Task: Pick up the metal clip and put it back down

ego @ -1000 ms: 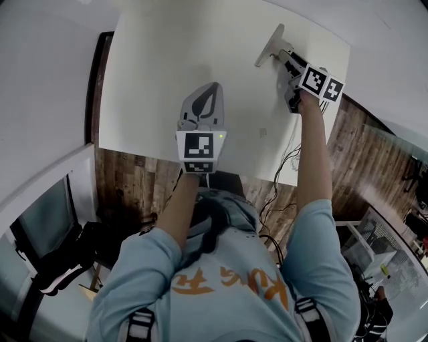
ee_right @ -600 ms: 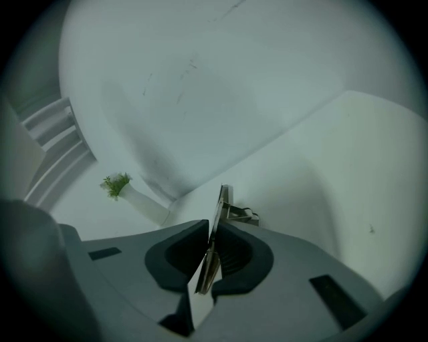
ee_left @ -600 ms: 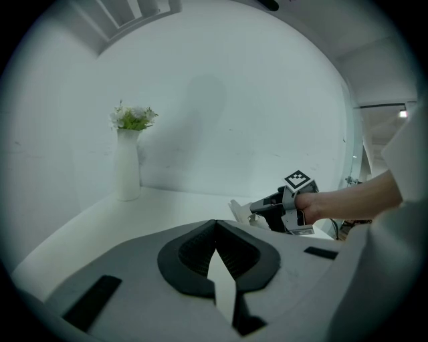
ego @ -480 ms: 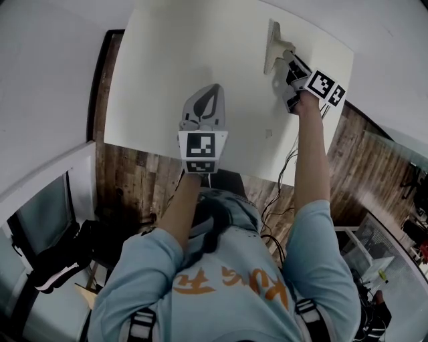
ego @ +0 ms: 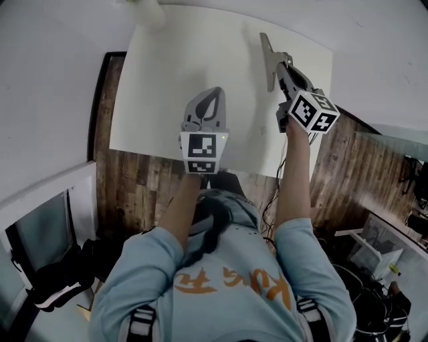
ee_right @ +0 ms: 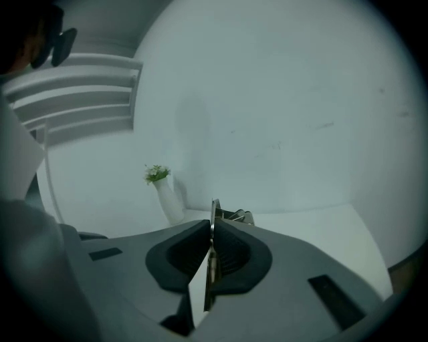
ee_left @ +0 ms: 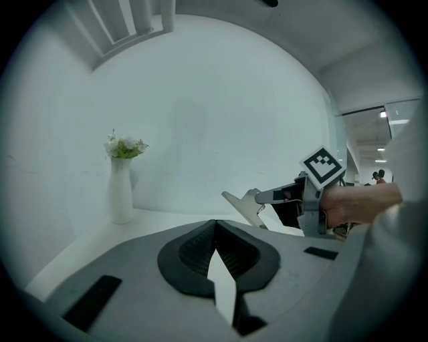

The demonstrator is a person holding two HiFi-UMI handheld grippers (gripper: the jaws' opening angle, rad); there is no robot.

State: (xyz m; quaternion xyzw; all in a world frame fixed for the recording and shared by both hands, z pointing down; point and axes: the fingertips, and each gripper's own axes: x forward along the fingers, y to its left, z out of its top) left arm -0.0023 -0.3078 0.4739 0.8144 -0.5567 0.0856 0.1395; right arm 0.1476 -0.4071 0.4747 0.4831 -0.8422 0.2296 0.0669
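Observation:
The metal clip point(ego: 268, 59) is a long grey lever clip, held clear above the white table point(ego: 164, 80) near its far right side. My right gripper point(ego: 281, 67) is shut on it; its jaws have just been closing onto the clip. In the right gripper view the clip point(ee_right: 215, 212) stands on edge between the pads of that gripper point(ee_right: 212, 232). My left gripper point(ego: 210, 91) hovers over the table's near middle, shut with nothing in it point(ee_left: 215, 225). From the left gripper view, the clip point(ee_left: 242, 204) and the right gripper point(ee_left: 289, 199) show at the right.
A white vase with flowers point(ee_left: 121, 190) stands at the table's far left corner point(ego: 148, 11) point(ee_right: 167, 199). White walls lie beyond the table. Wood flooring point(ego: 127, 180) and loose cables point(ego: 271, 200) are below its near edge.
The right gripper closed on the clip and lifted it off the table, turning it on edge. The left gripper rose a little.

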